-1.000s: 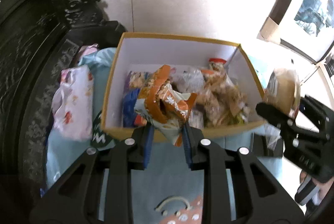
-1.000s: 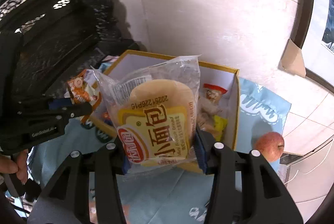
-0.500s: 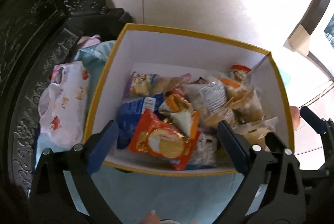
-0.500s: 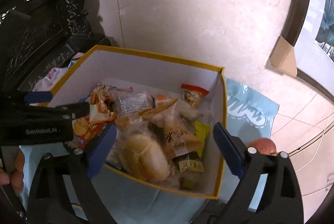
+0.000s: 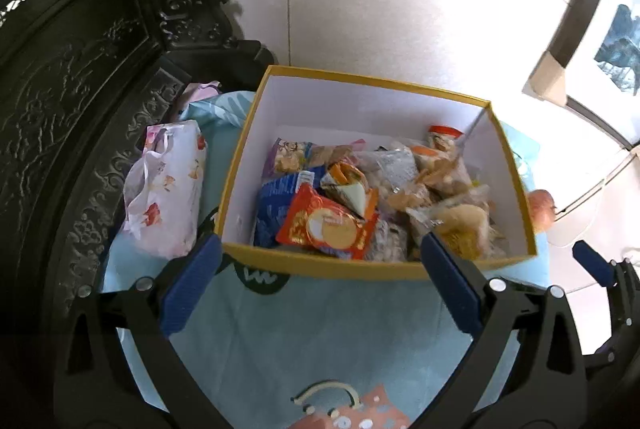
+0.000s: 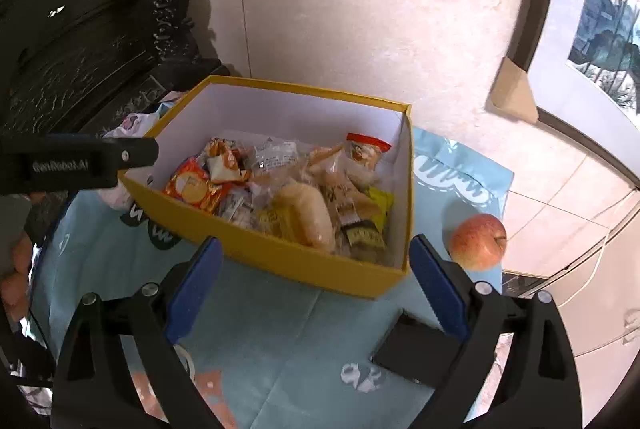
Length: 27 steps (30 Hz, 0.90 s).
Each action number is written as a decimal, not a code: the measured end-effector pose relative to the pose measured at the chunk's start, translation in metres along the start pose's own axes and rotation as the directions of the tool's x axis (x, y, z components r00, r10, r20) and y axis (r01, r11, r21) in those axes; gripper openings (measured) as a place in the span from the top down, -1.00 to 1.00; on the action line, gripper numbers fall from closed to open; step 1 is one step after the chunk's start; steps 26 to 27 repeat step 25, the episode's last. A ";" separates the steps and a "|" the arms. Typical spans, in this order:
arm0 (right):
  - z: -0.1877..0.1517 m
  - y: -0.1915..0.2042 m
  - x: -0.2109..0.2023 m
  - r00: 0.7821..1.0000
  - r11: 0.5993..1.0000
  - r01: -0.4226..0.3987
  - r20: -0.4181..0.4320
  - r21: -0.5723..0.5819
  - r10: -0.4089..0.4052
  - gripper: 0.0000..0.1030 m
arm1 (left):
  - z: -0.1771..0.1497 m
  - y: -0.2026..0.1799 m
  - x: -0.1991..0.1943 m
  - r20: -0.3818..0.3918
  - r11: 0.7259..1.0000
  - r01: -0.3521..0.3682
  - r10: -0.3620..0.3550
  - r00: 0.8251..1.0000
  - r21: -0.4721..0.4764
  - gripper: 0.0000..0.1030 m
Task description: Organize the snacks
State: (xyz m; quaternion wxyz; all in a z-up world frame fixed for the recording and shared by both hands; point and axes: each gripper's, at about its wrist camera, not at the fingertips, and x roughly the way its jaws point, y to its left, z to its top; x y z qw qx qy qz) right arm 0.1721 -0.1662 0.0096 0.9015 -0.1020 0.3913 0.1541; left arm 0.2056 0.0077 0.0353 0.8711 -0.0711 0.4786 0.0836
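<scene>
- left gripper (image 5: 320,249) stands wide open with nothing between its blue pads, poised over the near wall of the box (image 5: 400,91).
- right gripper (image 6: 312,253) is spread wide too, empty, at the box's near right corner.
- the yellow box sits on a light blue cloth (image 6: 280,329), white inside, holding the snacks.
- an orange cracker pack (image 5: 326,225) lies near the front left of the pile; a bun pack (image 6: 304,215) lies near the front right.
- a blue packet (image 5: 276,197) sits left of the cracker pack.
- an apple (image 6: 478,241) rests on the cloth just right of the box.
- a floral bag (image 5: 166,189) lies left of the box, beside dark carved furniture (image 5: 80,89).
</scene>
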 end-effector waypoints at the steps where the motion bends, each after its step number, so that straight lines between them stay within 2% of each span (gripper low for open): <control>1: -0.002 0.000 -0.003 1.000 1.000 -0.001 0.001 0.000 0.001 -0.83 | -0.002 -0.001 -0.004 -0.006 1.000 0.016 -0.016 1.000 0.005 -0.96; 4: -0.008 0.001 -0.017 1.000 1.000 -0.013 0.022 0.002 0.013 -0.83 | -0.010 -0.011 -0.013 -0.025 0.998 0.020 -0.018 1.000 0.053 -0.96; 7: -0.011 0.003 -0.029 0.999 1.000 -0.017 0.042 -0.003 0.017 -0.83 | -0.020 -0.026 -0.026 0.016 0.987 -0.098 0.097 0.995 0.124 -0.96; 8: -0.012 0.003 -0.033 0.999 1.000 -0.017 0.047 -0.003 0.017 -0.83 | -0.023 -0.029 -0.030 0.031 0.985 -0.107 0.104 0.994 0.138 -0.96; 11: -0.013 0.005 -0.043 0.998 1.000 -0.013 0.059 -0.004 0.013 -0.83 | -0.030 -0.026 -0.042 0.037 0.993 -0.047 0.043 0.998 0.109 -0.96; 15: -0.019 0.004 -0.054 0.998 1.000 -0.007 0.065 0.002 0.007 -0.83 | -0.037 -0.026 -0.059 0.082 0.993 -0.065 0.057 0.995 0.103 -0.96; 22: -0.027 0.006 -0.066 0.998 1.000 0.003 0.066 0.007 -0.003 -0.84 | -0.048 -0.032 -0.067 0.044 0.990 -0.037 0.031 0.999 0.138 -0.96; 27: -0.030 0.008 -0.073 0.997 1.000 0.013 0.076 0.012 -0.014 -0.93 | -0.053 -0.031 -0.072 0.034 0.991 -0.020 0.016 0.999 0.134 -0.96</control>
